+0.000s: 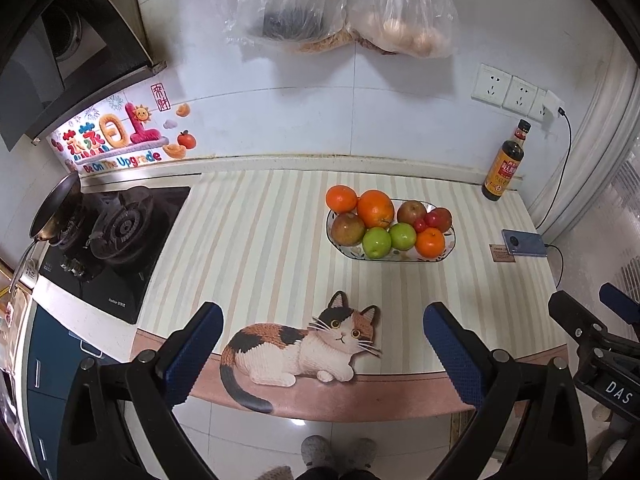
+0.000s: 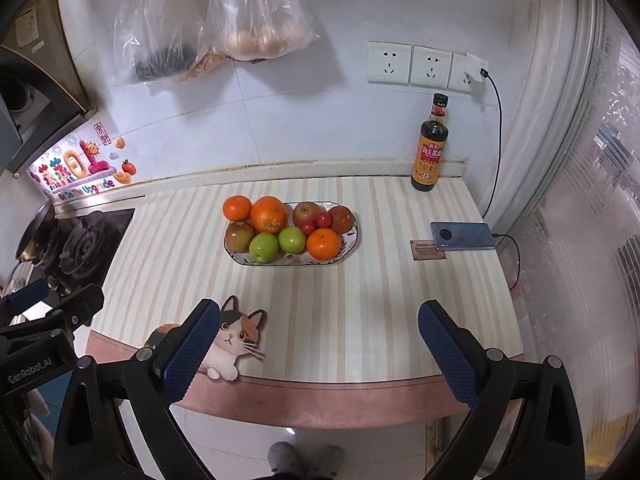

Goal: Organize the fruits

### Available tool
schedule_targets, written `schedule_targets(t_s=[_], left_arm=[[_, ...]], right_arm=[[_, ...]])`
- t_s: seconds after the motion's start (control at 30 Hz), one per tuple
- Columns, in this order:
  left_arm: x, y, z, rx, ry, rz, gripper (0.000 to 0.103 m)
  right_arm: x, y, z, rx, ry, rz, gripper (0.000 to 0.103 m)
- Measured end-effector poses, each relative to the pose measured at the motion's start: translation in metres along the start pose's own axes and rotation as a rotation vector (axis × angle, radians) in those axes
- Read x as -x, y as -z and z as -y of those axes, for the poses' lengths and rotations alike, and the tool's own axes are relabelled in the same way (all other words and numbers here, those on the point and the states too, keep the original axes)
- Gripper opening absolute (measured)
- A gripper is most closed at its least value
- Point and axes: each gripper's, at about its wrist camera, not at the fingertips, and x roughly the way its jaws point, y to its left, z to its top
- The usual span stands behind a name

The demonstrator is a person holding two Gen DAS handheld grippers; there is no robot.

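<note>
An oval plate (image 1: 450,246) (image 2: 352,240) on the striped counter holds several fruits: oranges (image 1: 375,208) (image 2: 268,214), green apples (image 1: 377,242) (image 2: 264,248), reddish apples (image 1: 411,212) (image 2: 306,213) and small red fruits (image 1: 431,219) (image 2: 322,220). One orange (image 1: 341,199) (image 2: 237,207) sits at the plate's far left edge. My left gripper (image 1: 322,332) is open and empty, held back over the counter's front edge. My right gripper (image 2: 319,332) is open and empty, also at the front edge. Each gripper shows at the side of the other's view.
A dark sauce bottle (image 1: 505,162) (image 2: 431,148) stands at the back right. A phone (image 1: 524,243) (image 2: 464,236) on a charging cable lies at the right. A gas stove (image 1: 116,232) with a pan (image 1: 52,208) is at the left. Plastic bags (image 1: 340,4) hang on the wall. A cat sticker (image 1: 304,344) marks the front edge.
</note>
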Motion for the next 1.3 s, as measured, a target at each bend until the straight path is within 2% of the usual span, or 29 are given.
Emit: schedule_targets(t_s=[0.53,1.3], left_arm=[[0.001,0.004,-0.003,0.005,0.019,-0.005,0.103],[0.011,0.008,-0.003,-0.003,0.007,0.006,0.103]], right_arm=[[0.004,0.006,-0.005,0.011,0.004,-0.007,0.101],[0.010,0.006,0.000,0.028,-0.004,-0.007,0.101]])
